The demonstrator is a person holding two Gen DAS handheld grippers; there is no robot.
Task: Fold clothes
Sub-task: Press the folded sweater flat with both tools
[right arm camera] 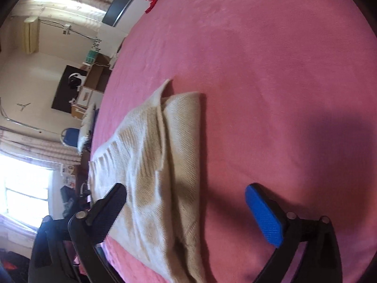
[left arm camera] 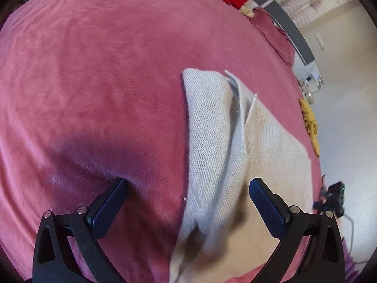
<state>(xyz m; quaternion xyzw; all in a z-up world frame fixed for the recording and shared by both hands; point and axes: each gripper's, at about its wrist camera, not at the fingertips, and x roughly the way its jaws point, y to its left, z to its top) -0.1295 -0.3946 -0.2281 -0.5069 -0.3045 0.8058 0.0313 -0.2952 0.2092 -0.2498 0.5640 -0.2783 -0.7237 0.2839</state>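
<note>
Left tongs (left arm camera: 188,188): I am holding them wide apart, gripping nothing, over the sweater's (left arm camera: 212,141) folded edge.
Sweater: lying partly folded on the pink blanket (left arm camera: 94,70).
Right tongs (right arm camera: 186,193): I am keeping them spread and empty.
Next: I am aiming to pinch only the top layer.

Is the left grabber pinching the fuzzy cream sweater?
Apart. In the left wrist view the left gripper has its jaws spread wide, with the cream sweater lying loose on the pink blanket between them; neither pad presses on it.
</note>
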